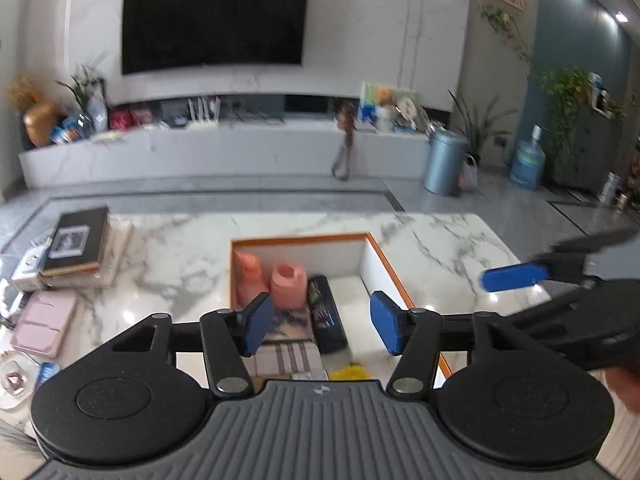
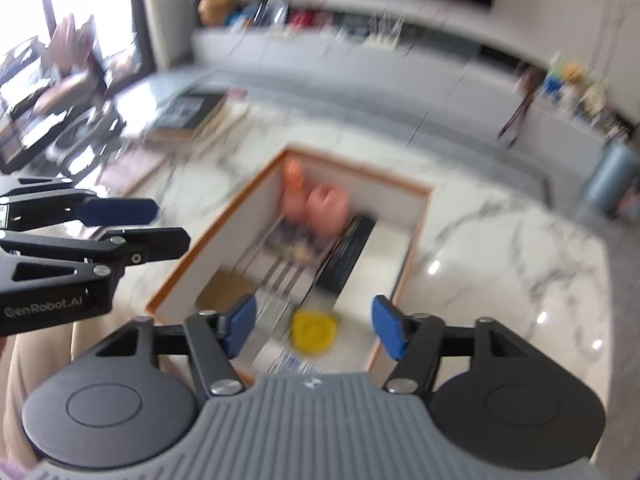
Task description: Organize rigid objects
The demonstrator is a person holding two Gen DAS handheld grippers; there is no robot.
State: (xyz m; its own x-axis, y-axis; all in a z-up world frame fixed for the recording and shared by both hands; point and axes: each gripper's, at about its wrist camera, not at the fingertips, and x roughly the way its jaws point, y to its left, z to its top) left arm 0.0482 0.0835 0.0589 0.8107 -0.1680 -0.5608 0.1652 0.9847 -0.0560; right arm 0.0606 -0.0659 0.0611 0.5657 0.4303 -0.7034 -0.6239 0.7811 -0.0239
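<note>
A white box with an orange rim (image 1: 384,256) (image 2: 416,216) sits on the marble table. Inside it are two pink containers (image 1: 288,284) (image 2: 326,204), a dark packet (image 1: 326,316) (image 2: 350,252), a striped flat item (image 1: 284,358) (image 2: 276,276) and a yellow object (image 1: 352,371) (image 2: 314,330). My left gripper (image 1: 322,322) is open and empty above the near part of the box. My right gripper (image 2: 314,326) is open and empty above the yellow object; it also shows at the right of the left wrist view (image 1: 516,276). The right wrist view is blurred.
A stack of books with a dark cover (image 1: 76,244) and a pink case (image 1: 44,322) lie on the table's left side. Small white items (image 1: 16,380) sit at the near left. A TV console and a grey bin (image 1: 444,160) stand across the floor.
</note>
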